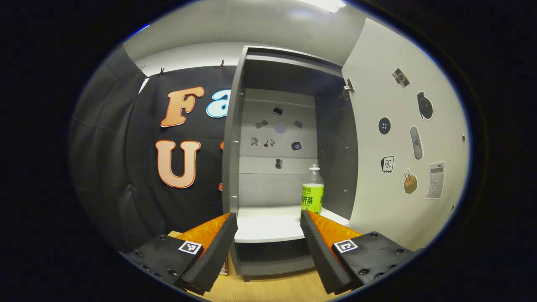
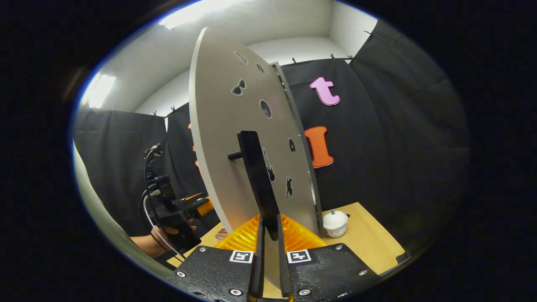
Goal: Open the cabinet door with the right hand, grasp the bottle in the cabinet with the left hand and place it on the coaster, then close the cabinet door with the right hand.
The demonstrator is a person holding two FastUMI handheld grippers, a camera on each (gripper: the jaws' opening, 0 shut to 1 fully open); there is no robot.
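Centre of the left gripper view: cabinet (image 1: 275, 167) standing open, its door (image 1: 402, 138) swung wide to the right side of the frame. On the pale shelf inside, right of middle, a bottle (image 1: 313, 191) with a green label, upright, alone there. At bottom, left gripper (image 1: 268, 235) released, fingers spread wide apart, aimed at the shelf and short of the bottle.

Right gripper view, from beside the door: outer face of the door with a dark bar handle (image 2: 258, 180) at centre. Right gripper (image 2: 269, 233) clenched, apparently pinching the handle's lower end, though contact hard to confirm. Small white lidded pot (image 2: 334, 223) on the wooden table (image 2: 373, 239), right of the door. Lower left, a hand (image 2: 165, 239) gripping the other device.
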